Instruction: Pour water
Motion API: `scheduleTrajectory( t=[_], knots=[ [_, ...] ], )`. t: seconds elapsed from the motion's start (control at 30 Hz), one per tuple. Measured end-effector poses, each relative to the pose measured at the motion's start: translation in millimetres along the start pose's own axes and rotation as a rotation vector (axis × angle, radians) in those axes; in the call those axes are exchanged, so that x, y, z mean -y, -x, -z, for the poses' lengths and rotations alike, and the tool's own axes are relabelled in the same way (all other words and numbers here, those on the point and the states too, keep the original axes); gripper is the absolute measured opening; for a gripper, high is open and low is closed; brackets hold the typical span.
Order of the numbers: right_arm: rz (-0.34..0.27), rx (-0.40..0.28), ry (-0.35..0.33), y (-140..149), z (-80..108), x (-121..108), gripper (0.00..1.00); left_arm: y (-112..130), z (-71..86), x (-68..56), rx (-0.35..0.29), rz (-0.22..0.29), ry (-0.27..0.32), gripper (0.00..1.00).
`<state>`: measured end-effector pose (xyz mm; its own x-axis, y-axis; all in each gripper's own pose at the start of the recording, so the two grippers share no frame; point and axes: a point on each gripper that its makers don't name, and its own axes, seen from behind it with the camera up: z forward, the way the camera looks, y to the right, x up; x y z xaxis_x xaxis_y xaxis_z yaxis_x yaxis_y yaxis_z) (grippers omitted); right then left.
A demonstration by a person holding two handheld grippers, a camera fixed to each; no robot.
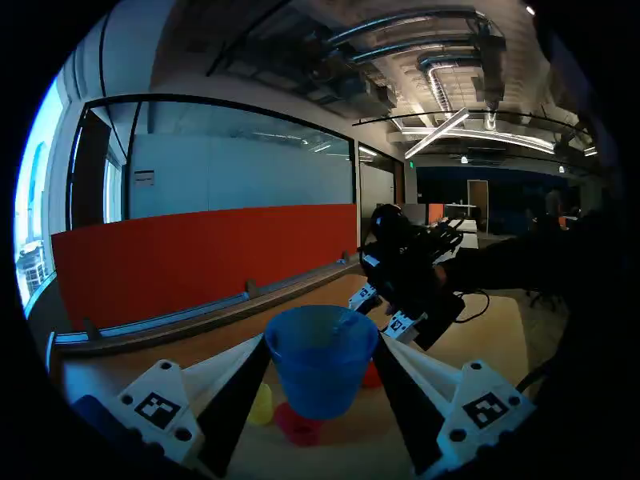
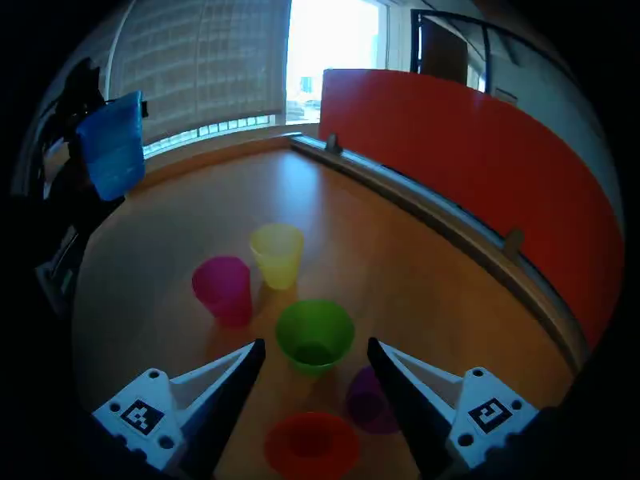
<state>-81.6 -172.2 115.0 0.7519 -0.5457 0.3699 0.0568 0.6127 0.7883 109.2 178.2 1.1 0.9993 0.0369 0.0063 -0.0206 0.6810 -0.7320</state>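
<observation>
The left gripper (image 1: 320, 342) has its jaws closed on a blue cup (image 1: 322, 376), held up off the tabletop (image 2: 384, 240). The right gripper (image 2: 316, 344) hangs with jaws wide and empty above a green cup (image 2: 314, 334). Pouring seems not yet begun, as the blue cup sits near upright. A red partition (image 2: 480, 160) and a bright window (image 2: 336, 48) stand beyond.

The left gripper (image 1: 320, 340) clamps the blue cup (image 1: 322, 372) between both fingers, one pressed on each side of its wall, holding it aloft, rim up; the right gripper (image 2: 314, 344) has its fingers spread wide, gripping nothing; in the left gripper view it hangs beyond the blue cup, to the right.
</observation>
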Motion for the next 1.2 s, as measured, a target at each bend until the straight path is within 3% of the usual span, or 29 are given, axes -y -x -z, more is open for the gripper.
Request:
scheduleTrajectory(
  t=[0.5, 1.2],
  knots=[
    [0.003, 0.1, -0.016, 12, -21.3, 4, 0.99, 6, 4.0, 7.1, -0.001, 0.007, -0.003, 0.87],
    [0.01, 0.184, -0.02, 13, -50.8, 3, 0.99, 16, 4.7, 21.6, 0.007, 0.017, -0.017, 0.87]
  ],
)
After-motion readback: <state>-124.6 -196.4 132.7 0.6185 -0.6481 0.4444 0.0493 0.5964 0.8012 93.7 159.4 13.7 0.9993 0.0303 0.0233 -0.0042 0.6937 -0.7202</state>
